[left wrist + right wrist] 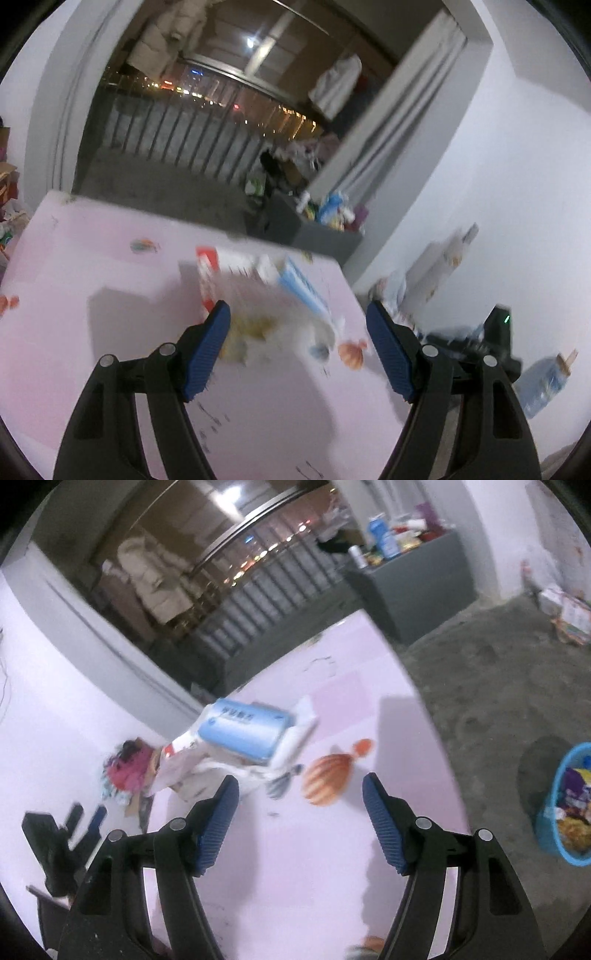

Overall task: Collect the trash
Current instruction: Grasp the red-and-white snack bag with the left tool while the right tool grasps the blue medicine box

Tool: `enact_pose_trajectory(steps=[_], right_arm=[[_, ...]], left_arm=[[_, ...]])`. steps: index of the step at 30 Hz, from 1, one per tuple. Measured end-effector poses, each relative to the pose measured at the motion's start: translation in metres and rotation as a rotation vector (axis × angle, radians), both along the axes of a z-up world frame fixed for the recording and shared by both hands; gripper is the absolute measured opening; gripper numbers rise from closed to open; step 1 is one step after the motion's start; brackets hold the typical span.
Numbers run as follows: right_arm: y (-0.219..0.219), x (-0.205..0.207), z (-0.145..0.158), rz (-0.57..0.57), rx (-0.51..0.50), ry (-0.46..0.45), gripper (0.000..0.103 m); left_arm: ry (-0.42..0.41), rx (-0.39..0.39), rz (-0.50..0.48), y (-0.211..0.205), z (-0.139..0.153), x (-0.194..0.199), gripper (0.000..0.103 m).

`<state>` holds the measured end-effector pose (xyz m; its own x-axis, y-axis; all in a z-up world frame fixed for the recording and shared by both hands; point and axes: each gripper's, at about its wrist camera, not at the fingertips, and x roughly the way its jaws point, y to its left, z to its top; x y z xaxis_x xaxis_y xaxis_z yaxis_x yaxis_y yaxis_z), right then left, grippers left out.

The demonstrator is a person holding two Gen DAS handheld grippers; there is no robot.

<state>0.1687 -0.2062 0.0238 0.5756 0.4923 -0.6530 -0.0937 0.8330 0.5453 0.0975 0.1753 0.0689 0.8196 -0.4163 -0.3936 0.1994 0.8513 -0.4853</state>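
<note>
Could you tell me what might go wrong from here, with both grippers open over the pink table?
1. The packaging pile is loosely stacked, with a blue pack on top; gripping low could topple it.
2. The left view is blurred, so the left gripper may misjudge the pile.
3. The blue basket on the floor already looks full, so added trash may spill.

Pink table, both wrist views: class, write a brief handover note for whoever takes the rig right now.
Left gripper: open, nothing held, pointing over the pile.
Right gripper: open, empty, its jaws are not pressing anything.
Pile of paper and plastic packaging with a light blue pack on top lies on the pink table, uncollected.
Blue plastic basket stands on the grey floor beside the table, already holding wrappers.
Done: some trash is in the basket.
Left: probably grasp the pile and move it to the basket.
</note>
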Motion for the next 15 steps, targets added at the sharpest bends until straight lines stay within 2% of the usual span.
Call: enact_pose_trajectory(steps=[3, 5, 9, 12, 15], right_arm=[[0.024, 0.014, 0.001, 0.022, 0.002, 0.005, 0.066], [0.034, 0.024, 0.002, 0.026, 0.005, 0.001, 0.066], [0.047, 0.060, 0.000, 0.018, 0.069, 0.016, 0.066], [0.055, 0.095, -0.008, 0.024, 0.127, 0.051, 0.066], [0.064, 0.123, -0.018, 0.021, 0.128, 0.102, 0.066]], left_arm=[[0.004, -0.045, 0.010, 0.031, 0.002, 0.033, 0.074], [0.044, -0.052, 0.044, 0.046, -0.005, 0.060, 0.074], [0.186, -0.194, 0.051, 0.077, -0.047, 0.117, 0.071], [0.337, -0.284, 0.067, 0.083, -0.083, 0.156, 0.069], [0.406, -0.363, 0.042, 0.080, -0.109, 0.183, 0.069]])
